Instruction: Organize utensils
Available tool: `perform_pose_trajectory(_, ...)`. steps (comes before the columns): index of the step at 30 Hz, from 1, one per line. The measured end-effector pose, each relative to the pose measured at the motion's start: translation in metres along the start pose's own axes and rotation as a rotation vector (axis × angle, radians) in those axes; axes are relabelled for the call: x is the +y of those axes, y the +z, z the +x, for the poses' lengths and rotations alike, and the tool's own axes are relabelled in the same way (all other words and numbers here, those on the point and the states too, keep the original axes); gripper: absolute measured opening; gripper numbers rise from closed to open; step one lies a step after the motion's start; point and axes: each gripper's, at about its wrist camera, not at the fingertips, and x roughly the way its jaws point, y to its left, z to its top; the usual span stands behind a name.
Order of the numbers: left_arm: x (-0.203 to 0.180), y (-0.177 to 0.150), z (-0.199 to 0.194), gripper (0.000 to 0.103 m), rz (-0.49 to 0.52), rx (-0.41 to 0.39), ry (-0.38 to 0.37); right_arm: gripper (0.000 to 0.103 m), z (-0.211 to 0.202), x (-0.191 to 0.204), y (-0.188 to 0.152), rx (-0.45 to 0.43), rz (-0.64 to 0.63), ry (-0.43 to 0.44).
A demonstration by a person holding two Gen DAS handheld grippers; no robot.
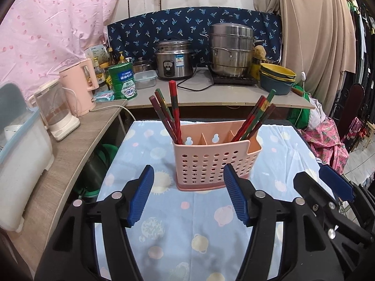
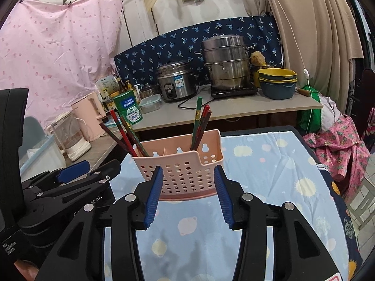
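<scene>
Left claw (image 1: 188, 196) open, jaws spread wide, holding nothing, low over the near part of the counter (image 1: 276, 145) with its blue patterned cloth (image 1: 201, 229). Pink perforated utensil holder (image 1: 212, 161) stands upright near the middle of the counter, closer to the far edge, just past the left claw's fingertips (image 1: 143, 194) and not touching them. Inside it, dividers make compartments: left chopstick bunch (image 1: 171, 114) leans left out of the left end compartment, right chopstick bunch (image 1: 255, 121) leans right out of the right end compartment; middle looks bare. Right claw (image 2: 188, 195) also open, empty, beside the left one, pointed at the same holder; its fingertips (image 2: 153, 195) overlap the holder's lower front in the right wrist view, contact unclear. Beyond the far edge, a shelf (image 1: 211, 93) carries a green tin (image 1: 123, 79), rice cooker (image 1: 174, 59), steel steamer pot (image 1: 230, 49) and stacked bowls (image 1: 277, 77).
</scene>
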Motion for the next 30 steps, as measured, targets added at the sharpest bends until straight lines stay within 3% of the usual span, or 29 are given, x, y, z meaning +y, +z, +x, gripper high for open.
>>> perform_pose_trajectory(16,0.001,-0.029,-0.014,0.079,0.015,-0.006,0.045,0.083,-0.020,-0.009,-0.027,0.013,-0.034,-0.106)
perform_pose_trajectory(30,0.005,-0.041,-0.023,0.093,0.026,-0.018,0.082,0.085,-0.027,-0.011,-0.038,0.018,-0.048,-0.152)
